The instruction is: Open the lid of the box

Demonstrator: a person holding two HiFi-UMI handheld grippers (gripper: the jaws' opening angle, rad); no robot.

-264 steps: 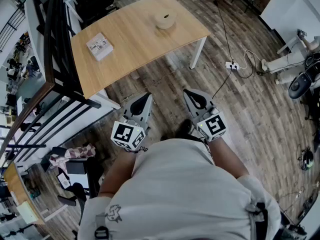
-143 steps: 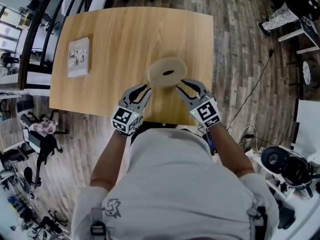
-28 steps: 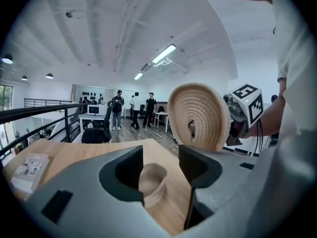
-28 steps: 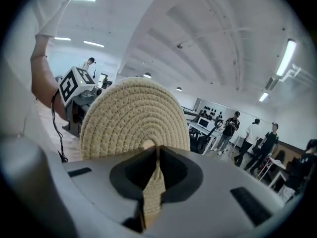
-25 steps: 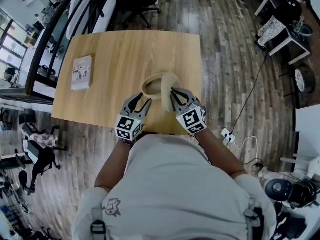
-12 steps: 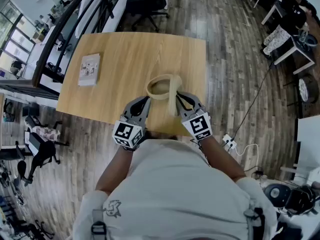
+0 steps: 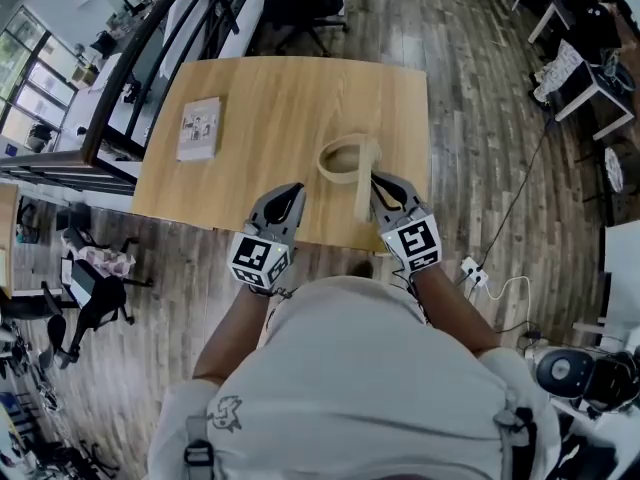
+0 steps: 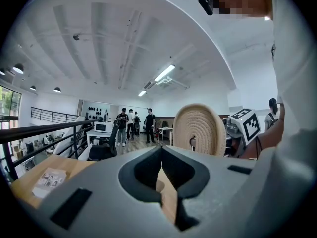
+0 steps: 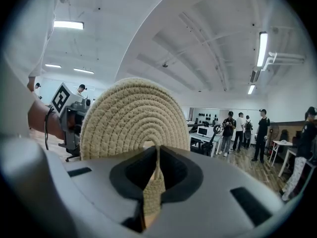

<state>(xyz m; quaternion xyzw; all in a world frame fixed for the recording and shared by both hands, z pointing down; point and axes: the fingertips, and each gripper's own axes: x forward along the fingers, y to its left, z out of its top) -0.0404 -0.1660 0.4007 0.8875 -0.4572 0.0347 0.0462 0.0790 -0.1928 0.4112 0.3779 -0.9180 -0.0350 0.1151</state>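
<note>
Wooden table (image 7: 250, 108), upper centre: open woven box (image 7: 329, 168) | right gripper (image 7: 381, 181) pinches lid (image 7: 366, 173) upright | left gripper (image 7: 292, 190) jaws pressed together, empty

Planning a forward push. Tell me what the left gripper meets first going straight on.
Probably nothing: the left gripper points over bare table, passing just left of the basket and upright lid. Depth is unclear.

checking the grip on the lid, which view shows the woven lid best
The right gripper view: the lid fills it face-on, coils clear, its rim pinched in the right gripper. The left gripper view shows its other face, smaller. The head view shows it only edge-on, by the open box.
</note>
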